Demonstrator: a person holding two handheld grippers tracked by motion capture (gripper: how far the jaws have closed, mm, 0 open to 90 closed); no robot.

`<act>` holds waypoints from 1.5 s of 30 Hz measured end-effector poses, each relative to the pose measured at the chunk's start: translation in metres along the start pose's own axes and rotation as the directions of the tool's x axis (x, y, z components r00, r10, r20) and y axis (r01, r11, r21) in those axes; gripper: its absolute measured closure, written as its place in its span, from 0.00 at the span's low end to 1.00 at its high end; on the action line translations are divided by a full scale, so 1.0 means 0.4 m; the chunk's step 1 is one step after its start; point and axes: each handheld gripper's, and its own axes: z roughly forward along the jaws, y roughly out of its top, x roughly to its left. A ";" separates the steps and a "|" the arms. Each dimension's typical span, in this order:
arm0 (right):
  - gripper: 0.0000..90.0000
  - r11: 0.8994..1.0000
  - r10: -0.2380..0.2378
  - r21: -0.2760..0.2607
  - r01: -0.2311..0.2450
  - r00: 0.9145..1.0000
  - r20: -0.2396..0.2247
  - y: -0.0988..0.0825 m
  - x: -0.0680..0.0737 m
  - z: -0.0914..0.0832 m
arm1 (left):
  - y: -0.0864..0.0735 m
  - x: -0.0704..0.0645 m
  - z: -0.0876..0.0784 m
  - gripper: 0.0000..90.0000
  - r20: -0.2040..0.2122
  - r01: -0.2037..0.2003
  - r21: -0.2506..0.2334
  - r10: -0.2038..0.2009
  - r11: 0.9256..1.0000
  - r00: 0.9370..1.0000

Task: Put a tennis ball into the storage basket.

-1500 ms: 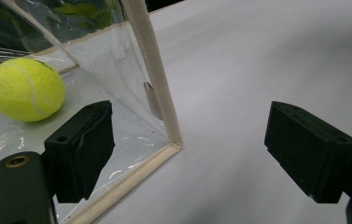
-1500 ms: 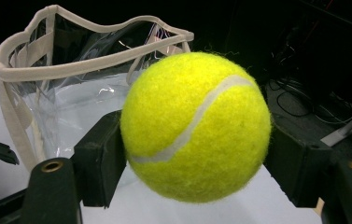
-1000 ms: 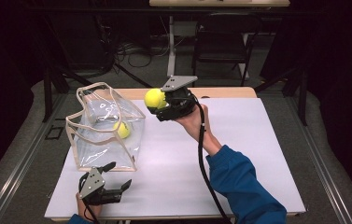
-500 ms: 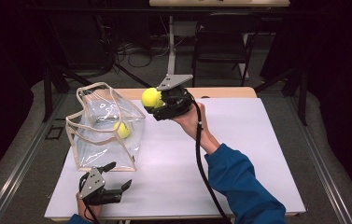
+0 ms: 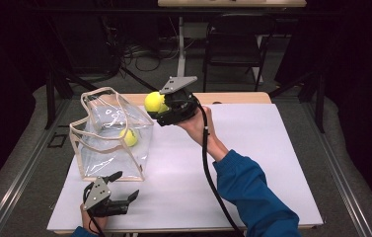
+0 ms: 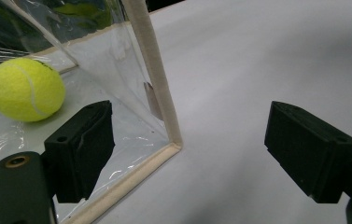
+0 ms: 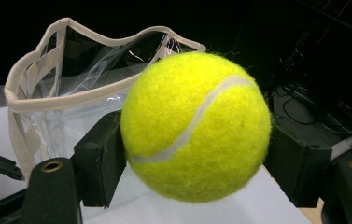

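Right gripper (image 5: 160, 107) clamps a tennis ball (image 5: 153, 102) beside the clear bag (image 5: 109, 143), whose raised rim faces it

No legible text, label, brand, number or sign is shown; a dark mark on the tennis ball (image 6: 25, 88) inside the clear bag (image 6: 152, 88) is too small to be read, and the ball (image 7: 195, 126) gripped by the right gripper (image 7: 201, 163) bears only its white seam
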 end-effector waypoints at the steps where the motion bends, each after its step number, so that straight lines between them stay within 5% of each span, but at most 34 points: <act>1: 0.30 1.000 -0.001 0.002 0.001 1.000 -0.002 0.002 0.001 0.002 | 0.000 -0.001 0.000 0.18 0.001 0.001 0.001 -0.001 1.000 1.000; 45: 0.30 1.000 -0.028 0.005 0.029 0.999 -0.027 0.059 0.020 0.042 | -0.001 0.002 -0.001 0.18 -0.001 0.011 -0.003 -0.011 1.000 1.000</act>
